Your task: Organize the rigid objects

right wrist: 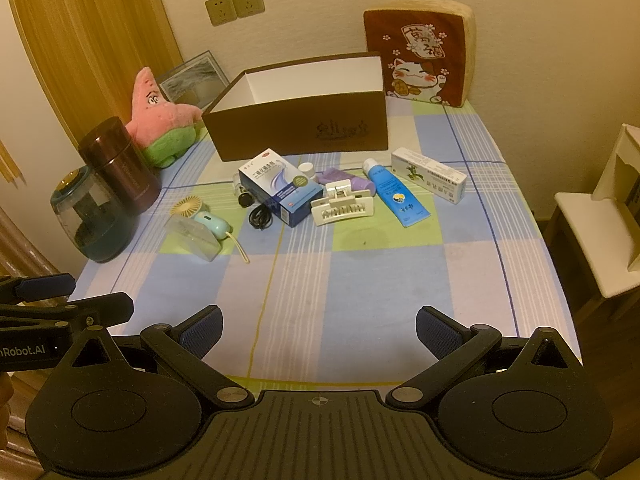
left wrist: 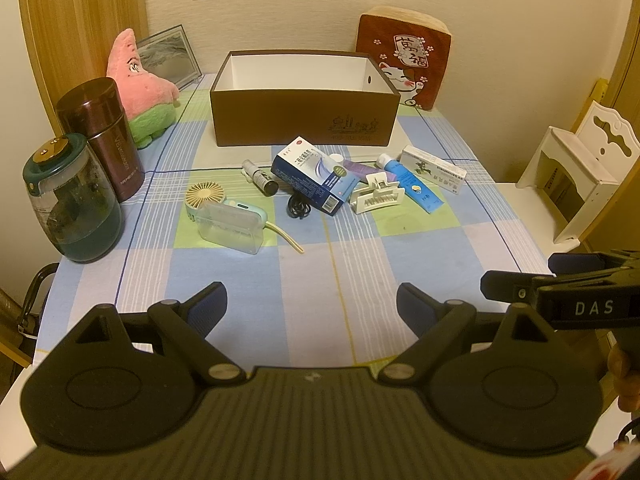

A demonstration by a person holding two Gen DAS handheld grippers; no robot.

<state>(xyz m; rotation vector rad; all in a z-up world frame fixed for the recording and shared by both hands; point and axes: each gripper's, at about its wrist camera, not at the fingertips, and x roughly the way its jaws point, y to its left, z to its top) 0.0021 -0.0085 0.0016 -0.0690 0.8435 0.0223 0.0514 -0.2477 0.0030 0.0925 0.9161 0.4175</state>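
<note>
A brown box with a white inside stands open at the back of the table. In front of it lie a blue medicine carton, a white hair claw, a blue tube, a white carton, a purple tube, a small dark bottle, a black cable and a hand fan with a clear case. My left gripper and right gripper hover open over the near table edge, holding nothing.
At the left stand a teal-lidded jar, a maroon flask, a pink star plush and a picture frame. A cat cushion leans on the wall. A white stool sits to the right.
</note>
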